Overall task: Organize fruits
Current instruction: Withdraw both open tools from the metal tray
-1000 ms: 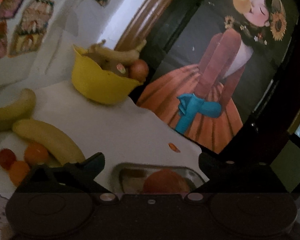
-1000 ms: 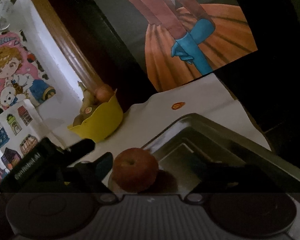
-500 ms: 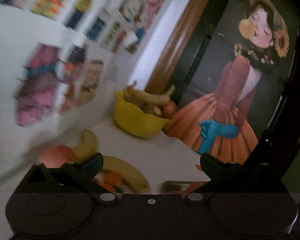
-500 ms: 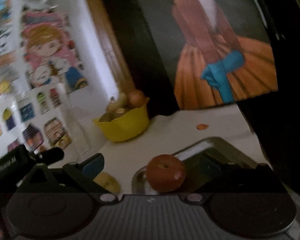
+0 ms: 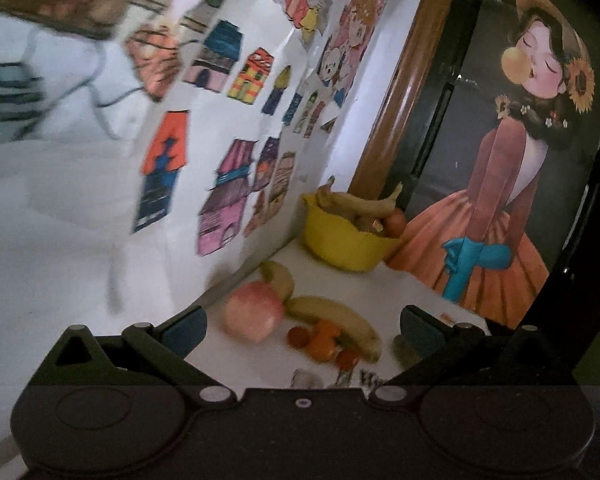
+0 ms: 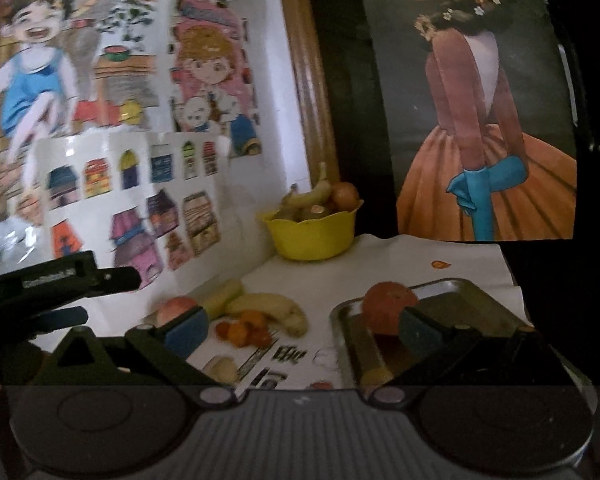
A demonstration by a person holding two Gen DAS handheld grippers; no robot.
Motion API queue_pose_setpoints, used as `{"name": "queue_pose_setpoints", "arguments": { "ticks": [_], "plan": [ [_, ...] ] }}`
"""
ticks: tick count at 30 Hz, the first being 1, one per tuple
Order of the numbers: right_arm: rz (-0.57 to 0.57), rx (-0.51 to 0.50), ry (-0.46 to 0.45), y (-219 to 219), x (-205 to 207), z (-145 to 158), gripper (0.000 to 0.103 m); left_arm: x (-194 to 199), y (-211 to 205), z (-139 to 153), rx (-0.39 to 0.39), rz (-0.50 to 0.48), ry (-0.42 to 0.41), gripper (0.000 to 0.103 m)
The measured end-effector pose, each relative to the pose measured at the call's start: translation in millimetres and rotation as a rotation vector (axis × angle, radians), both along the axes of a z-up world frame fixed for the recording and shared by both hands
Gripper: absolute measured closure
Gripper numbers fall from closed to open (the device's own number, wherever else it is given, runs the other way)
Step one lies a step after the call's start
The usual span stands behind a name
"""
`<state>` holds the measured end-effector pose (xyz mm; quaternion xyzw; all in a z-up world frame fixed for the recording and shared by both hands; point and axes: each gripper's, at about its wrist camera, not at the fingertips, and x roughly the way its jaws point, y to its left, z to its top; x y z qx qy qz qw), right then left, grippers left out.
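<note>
A pink apple (image 5: 252,316) lies on the white table by the wall, beside two bananas (image 5: 336,318) and several small orange and red fruits (image 5: 324,340). My left gripper (image 5: 302,324) is open and empty, raised above them. In the right wrist view a red apple (image 6: 388,306) sits in a metal tray (image 6: 352,336). The bananas (image 6: 272,308), the small fruits (image 6: 244,328) and the pink apple (image 6: 176,308) lie to its left. My right gripper (image 6: 304,326) is open and empty, held back from the tray. The left gripper's body (image 6: 60,280) shows at the left.
A yellow bowl (image 5: 344,244) of bananas and round fruit stands at the table's back corner, also in the right wrist view (image 6: 312,232). A wall of stickers (image 5: 220,184) runs along the left. A poster of a girl (image 6: 480,120) stands behind.
Both grippers have pulled back and tilted up. The left view swung left from the tray to the fruit by the wall. The red apple stays in the tray, now farther from the right gripper.
</note>
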<state>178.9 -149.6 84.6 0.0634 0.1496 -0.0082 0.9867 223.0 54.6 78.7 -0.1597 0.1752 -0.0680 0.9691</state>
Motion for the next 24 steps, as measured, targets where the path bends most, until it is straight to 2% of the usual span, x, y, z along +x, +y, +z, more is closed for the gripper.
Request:
{"name": "queue_pose_setpoints", "arguments": {
  "ticks": [10, 17, 24],
  "plan": [
    [0.024, -0.041, 0.044, 31, -48, -14, 0.000, -40, 18, -25, 0.086, 0.005, 0.065, 0.001],
    [0.024, -0.043, 0.130, 42, -57, -37, 0.000, -54, 36, -48, 0.116, 0.006, 0.138, 0.001],
    [0.043, -0.039, 0.181, 51, -56, -52, 0.000, -59, 42, -58, 0.157, -0.004, 0.167, 0.001]
  ]
}}
